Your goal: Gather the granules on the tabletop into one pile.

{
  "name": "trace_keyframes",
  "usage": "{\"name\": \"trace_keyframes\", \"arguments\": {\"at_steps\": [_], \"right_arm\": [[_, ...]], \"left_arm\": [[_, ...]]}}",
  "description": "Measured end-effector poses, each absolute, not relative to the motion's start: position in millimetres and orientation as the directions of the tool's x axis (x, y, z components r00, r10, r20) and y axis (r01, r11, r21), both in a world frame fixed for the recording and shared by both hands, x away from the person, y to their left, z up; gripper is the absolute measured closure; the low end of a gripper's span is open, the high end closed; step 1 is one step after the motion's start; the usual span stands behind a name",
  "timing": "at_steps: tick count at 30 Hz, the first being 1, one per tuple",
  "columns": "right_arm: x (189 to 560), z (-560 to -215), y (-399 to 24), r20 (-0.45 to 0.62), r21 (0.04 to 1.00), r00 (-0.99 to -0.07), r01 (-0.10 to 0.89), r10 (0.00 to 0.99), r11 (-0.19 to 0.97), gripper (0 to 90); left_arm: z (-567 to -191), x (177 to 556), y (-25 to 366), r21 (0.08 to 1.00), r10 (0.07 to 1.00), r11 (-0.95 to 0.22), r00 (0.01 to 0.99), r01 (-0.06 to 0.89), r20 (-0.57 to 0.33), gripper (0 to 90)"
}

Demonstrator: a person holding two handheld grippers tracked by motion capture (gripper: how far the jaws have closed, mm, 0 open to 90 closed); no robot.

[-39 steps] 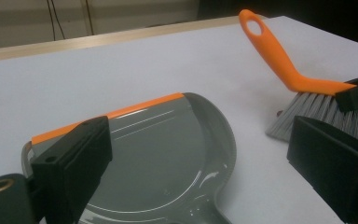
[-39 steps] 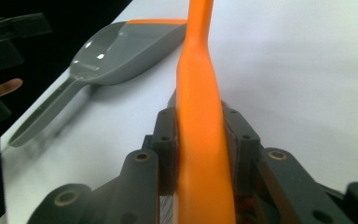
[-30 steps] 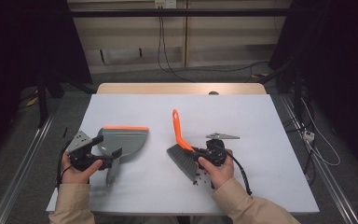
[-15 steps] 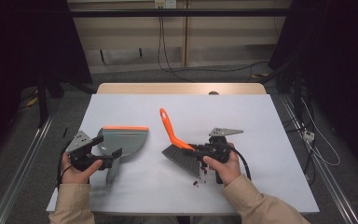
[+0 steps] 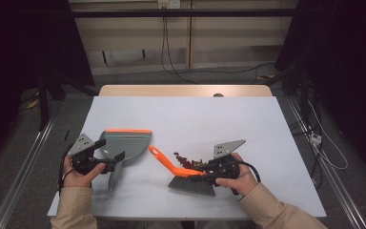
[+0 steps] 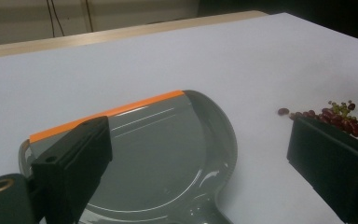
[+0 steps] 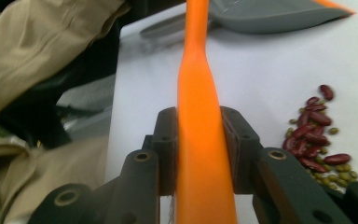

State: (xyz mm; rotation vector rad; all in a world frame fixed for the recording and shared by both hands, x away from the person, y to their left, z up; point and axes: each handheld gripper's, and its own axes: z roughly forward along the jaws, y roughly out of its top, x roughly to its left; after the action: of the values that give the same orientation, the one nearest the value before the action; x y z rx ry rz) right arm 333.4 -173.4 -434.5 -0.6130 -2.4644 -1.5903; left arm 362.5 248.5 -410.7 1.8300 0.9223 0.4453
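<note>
Sweeping is the job here, and the right gripper (image 5: 205,175) has its two black jaws squeezed tight on the orange handle of the brush (image 5: 178,171). In the right gripper view the handle (image 7: 200,116) runs straight up between the jaws, with a pad pressed on each side.

The thing that matters most is where the beans (image 5: 187,161) lie. In the high view the little pile sits just behind the brush, on the far side of it from the person, close to the handle. The dustpan (image 5: 124,143) lies off to the left of the pile, a little way apart. The brush is long: its handle points to the left and away, toward the dustpan, and its grey bristles (image 5: 191,186) lie on the table near the right hand. So I think the brush has to get to the right of the beans and push them left toward the pan.

The left gripper (image 5: 108,161) is at the dustpan's stalk. In the left gripper view its jaws stand wide apart, with the pan (image 6: 158,154) low between them, and I cannot tell if they press on it.

The beans are small; most are dark red and some are green. The dustpan is grey and shiny with an orange strip (image 6: 107,114) along its far edge, and it looks empty.
</note>
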Motion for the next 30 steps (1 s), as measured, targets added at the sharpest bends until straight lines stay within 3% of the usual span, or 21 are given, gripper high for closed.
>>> {"name": "trace_keyframes", "arguments": {"at_steps": [3,30], "right_arm": [[338,-439,-173,0.330,0.841,-0.923,0.382,0.198,0.384,70.6],[398,-447,-173,0.216,0.881,-0.956,0.279,0.199,0.381,70.1]], "left_arm": [[-411,363,249,0.893,0.759,-0.218,0.644,0.393,-0.098,6.4],[-411,363,248,0.895,0.758,-0.212,0.644,0.393,-0.103,6.6]]}}
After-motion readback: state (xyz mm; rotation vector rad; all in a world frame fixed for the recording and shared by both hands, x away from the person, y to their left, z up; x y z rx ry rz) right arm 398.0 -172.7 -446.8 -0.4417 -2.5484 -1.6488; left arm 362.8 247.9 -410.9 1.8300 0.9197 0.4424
